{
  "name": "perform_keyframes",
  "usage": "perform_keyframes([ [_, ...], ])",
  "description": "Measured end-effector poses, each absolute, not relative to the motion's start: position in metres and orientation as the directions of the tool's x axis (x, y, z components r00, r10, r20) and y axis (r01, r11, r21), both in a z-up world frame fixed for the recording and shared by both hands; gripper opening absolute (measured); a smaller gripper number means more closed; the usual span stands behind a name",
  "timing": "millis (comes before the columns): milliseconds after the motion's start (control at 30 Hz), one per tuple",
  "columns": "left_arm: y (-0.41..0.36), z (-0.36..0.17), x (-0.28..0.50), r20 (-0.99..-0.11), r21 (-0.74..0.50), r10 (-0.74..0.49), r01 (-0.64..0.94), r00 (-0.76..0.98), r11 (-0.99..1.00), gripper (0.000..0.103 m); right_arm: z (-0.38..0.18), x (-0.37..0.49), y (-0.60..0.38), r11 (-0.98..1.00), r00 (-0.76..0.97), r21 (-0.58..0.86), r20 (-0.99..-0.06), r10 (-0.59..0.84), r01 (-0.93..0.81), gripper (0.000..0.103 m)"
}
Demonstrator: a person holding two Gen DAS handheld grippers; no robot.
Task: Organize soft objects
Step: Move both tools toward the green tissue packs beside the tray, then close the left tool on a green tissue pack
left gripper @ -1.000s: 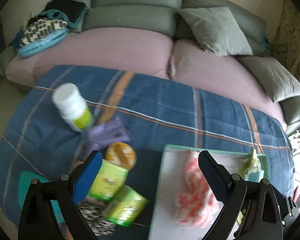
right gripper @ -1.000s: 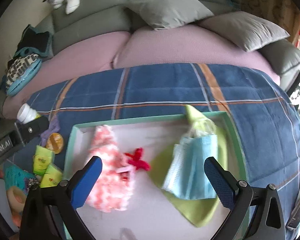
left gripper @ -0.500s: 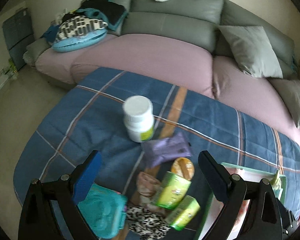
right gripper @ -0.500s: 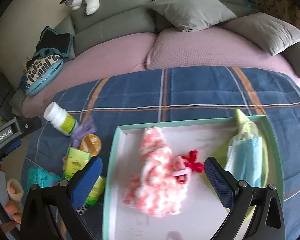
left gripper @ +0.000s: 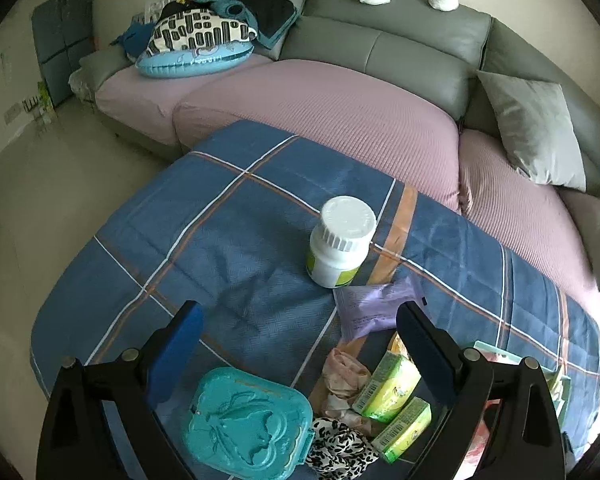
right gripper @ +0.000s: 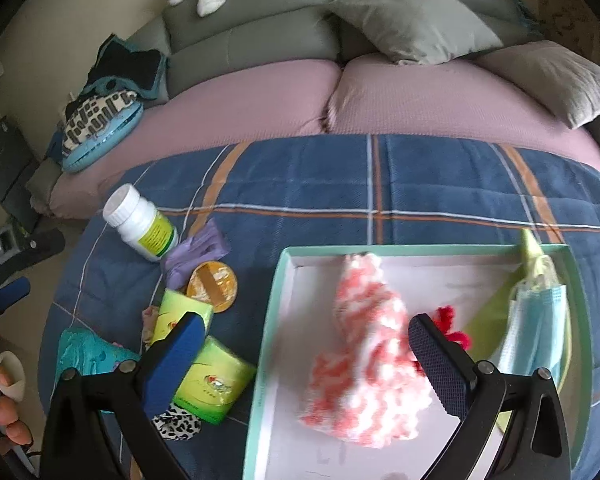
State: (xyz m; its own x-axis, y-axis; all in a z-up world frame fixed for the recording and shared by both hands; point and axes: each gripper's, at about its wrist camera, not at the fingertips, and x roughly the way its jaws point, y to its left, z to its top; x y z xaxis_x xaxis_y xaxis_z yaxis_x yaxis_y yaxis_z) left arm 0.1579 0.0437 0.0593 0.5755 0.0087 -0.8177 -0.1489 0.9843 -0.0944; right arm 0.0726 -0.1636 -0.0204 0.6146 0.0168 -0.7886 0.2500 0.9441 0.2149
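Observation:
A mint-rimmed tray (right gripper: 284, 276) on the blue plaid blanket holds a pink-and-white fluffy cloth (right gripper: 363, 360), a red yarn piece (right gripper: 449, 324), a green cloth (right gripper: 487, 316) and a blue face mask (right gripper: 535, 328). Left of the tray lie a leopard-print scrunchie (left gripper: 339, 446), a crumpled pink cloth (left gripper: 341, 376), a purple packet (left gripper: 373, 308), two green tissue packs (left gripper: 385, 386) and a teal case (left gripper: 248, 424). My left gripper (left gripper: 300, 344) is open above this pile. My right gripper (right gripper: 303, 356) is open over the tray's left edge.
A white pill bottle (left gripper: 339, 240) stands on the blanket (left gripper: 220, 240) beyond the purple packet. A round orange-lidded tin (right gripper: 212, 286) lies by the tissue packs. A sofa with pink cushions (left gripper: 319, 112) and grey pillows (right gripper: 415, 12) lies behind. The floor (left gripper: 40, 200) is at left.
My left gripper swung left, away from the tray, and now faces the loose pile. My right gripper shifted left, so the tray sits further right in its view. Both stayed open.

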Motion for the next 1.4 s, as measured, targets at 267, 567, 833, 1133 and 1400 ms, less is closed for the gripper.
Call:
perform_keyframes([
  [267, 0.041, 0.038, 0.169, -0.861, -0.095, -0.023, -0.116, 0.508, 0.989, 0.097, -0.027, 0.084, -0.138, 0.962, 0.606, 0.214, -0.792, 0.069, 0.17, 0.102],
  [567, 0.007, 0.013, 0.177, -0.899, -0.108, -0.105, 0.018, 0.425, 0.994, 0.097, -0.043, 0.087, -0.122, 0.97, 0.559, 0.224, -0.819, 0.131, 0.1, 0.099],
  [833, -0.016, -0.002, 0.181, -0.917, -0.109, -0.13, 0.078, 0.376, 0.991, 0.096, -0.051, 0.084, -0.126, 0.969, 0.526, 0.221, -0.84, 0.131, 0.112, 0.096],
  [1133, -0.043, -0.014, 0.179, -0.932, -0.089, -0.136, 0.151, 0.335, 0.985, 0.094, -0.048, 0.079, -0.145, 0.966, 0.519, 0.2, -0.85, 0.089, 0.161, 0.095],
  [1400, -0.053, -0.031, 0.18, -0.949, -0.062, -0.107, 0.159, 0.296, 0.985, 0.078, -0.046, 0.075, -0.153, 0.962, 0.521, 0.204, -0.85, 0.081, 0.183, 0.095],
])
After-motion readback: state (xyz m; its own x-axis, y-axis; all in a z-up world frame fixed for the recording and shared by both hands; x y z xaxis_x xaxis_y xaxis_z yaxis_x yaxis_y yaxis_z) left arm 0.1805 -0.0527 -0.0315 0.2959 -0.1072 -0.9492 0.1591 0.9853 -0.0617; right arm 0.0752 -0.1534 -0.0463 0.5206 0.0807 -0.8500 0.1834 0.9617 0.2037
